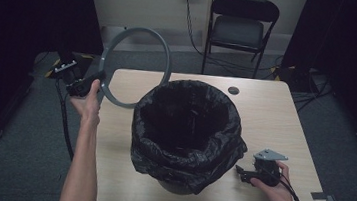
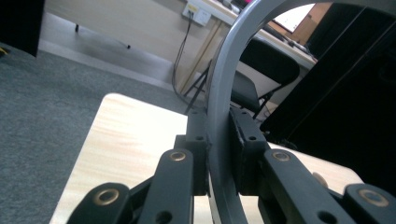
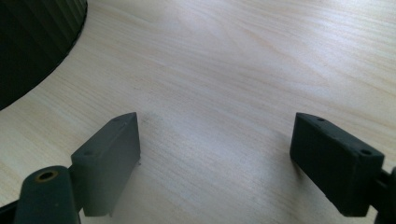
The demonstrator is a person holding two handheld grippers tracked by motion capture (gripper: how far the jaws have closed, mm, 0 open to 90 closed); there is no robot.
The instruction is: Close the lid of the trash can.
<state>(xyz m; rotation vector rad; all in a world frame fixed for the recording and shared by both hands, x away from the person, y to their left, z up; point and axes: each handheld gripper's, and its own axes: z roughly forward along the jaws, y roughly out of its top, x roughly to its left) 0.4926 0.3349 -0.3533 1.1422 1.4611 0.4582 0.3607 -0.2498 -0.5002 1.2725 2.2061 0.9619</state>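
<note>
Meanwhile left tongs (image 1: pixel 93 79) clamp grey ring (image 1: pixel 164 53) beside bagged bin (image 1: pixel 184 126); right tongs (image 1: pixel 240 171) gape on table (image 1: pixel 275 115)

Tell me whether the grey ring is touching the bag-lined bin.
Apart. In the high view the grey ring is held upright by the left gripper over the table's far left corner, with bare tabletop between its lower edge and the bag-lined bin.

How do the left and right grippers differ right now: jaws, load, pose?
The left gripper is shut on the grey ring; the right gripper has its jaws wide open with nothing between them. The left gripper is held up beyond the table's left edge with the ring upright; the right gripper sits low over the tabletop beside the bag-lined bin. Both are hand-held with black jaws.
</note>
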